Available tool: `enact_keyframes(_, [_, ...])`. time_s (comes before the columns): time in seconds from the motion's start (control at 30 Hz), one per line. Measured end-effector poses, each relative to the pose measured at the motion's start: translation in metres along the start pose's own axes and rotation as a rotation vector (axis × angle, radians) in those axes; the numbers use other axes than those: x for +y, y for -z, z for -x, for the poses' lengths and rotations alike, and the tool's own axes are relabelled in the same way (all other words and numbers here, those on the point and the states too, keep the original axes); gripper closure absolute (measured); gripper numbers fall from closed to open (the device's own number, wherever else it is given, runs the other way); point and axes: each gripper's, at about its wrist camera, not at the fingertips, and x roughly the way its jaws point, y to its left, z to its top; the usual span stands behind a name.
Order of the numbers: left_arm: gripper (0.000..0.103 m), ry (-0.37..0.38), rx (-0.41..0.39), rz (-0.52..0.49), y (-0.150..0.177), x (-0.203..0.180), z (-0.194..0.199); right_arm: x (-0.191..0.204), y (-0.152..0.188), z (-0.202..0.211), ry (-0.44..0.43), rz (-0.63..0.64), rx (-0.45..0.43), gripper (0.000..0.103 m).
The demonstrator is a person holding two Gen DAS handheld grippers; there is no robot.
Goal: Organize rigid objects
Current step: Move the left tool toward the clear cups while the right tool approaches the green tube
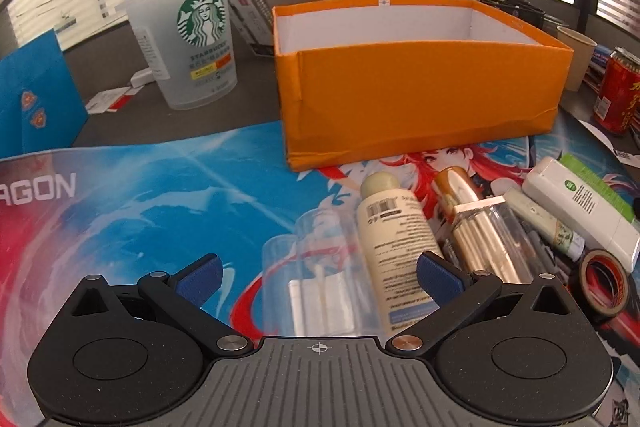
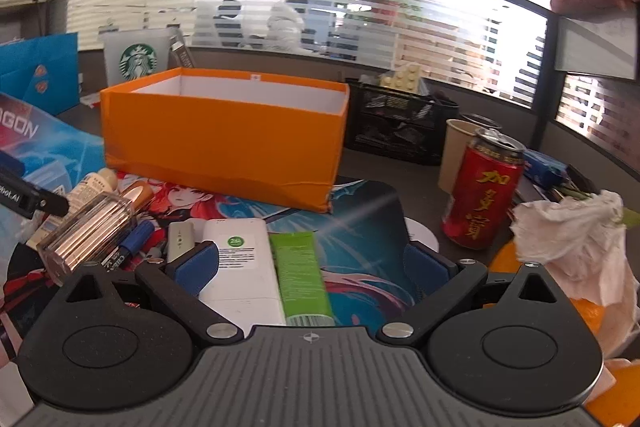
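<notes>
The left claw (image 1: 318, 277) stands wide open with nothing in it, low over the printed mat. Between its blue pads lies a clear plastic cup (image 1: 316, 267) on its side, and just against the right-hand pad a cream bottle (image 1: 394, 247). The bottle's long axis runs away from the claw toward the orange box (image 1: 420, 99), cap end nearest the box, tilted a little to the left. So a straight closing would squeeze across its narrow width, which suits a grasp, though the cup shares the gap and could be caught too.

The right claw (image 2: 312, 265) is likewise spread wide and holds nothing. A white remote-like case (image 2: 240, 267) and a green tube (image 2: 302, 275) lie side by side between its pads, both pointing lengthwise at the orange box. The case sits close to the left pad; the tube is nearer the middle.

Outward from both, the remaining clutter (a gold-capped clear bottle (image 1: 480, 227), a roll of tape (image 1: 604, 283), pens) lies on the near side of the box, and the box beyond looks empty as far as its inside shows. I judge the left claw nearer the cream bottle, the right nearer the case and tube.
</notes>
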Motion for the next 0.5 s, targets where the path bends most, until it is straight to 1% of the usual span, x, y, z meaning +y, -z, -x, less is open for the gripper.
enact_keyframes(0.07, [0.000,0.008,-0.010,-0.004,-0.001,-0.002,-0.002,0.005,0.001,-0.005,-0.024,0.016,0.006,0.004])
enact_keyframes(0.13, [0.000,0.025,-0.013,0.001,-0.001,-0.003,-0.004,0.011,0.002,-0.011,-0.050,0.027,0.017,0.008])
enact_keyframes(0.2, [0.000,0.058,0.004,0.013,-0.002,-0.004,-0.009,0.016,0.003,-0.016,-0.073,0.031,0.028,0.017])
enact_keyframes(0.27, [0.000,0.084,0.027,0.019,-0.003,-0.005,-0.014,0.018,0.003,-0.021,-0.093,0.027,0.040,0.021])
enact_keyframes(0.37, [0.000,0.106,0.029,0.021,-0.003,-0.005,-0.017,0.018,0.004,-0.028,-0.111,0.006,0.061,0.022])
enact_keyframes(0.4, [0.000,0.112,0.031,0.027,-0.003,-0.003,-0.017,0.018,0.005,-0.029,-0.115,0.001,0.065,0.025])
enact_keyframes(0.5, [0.000,0.117,0.013,0.048,-0.002,0.004,-0.012,0.015,0.004,-0.025,-0.141,-0.028,0.040,0.027])
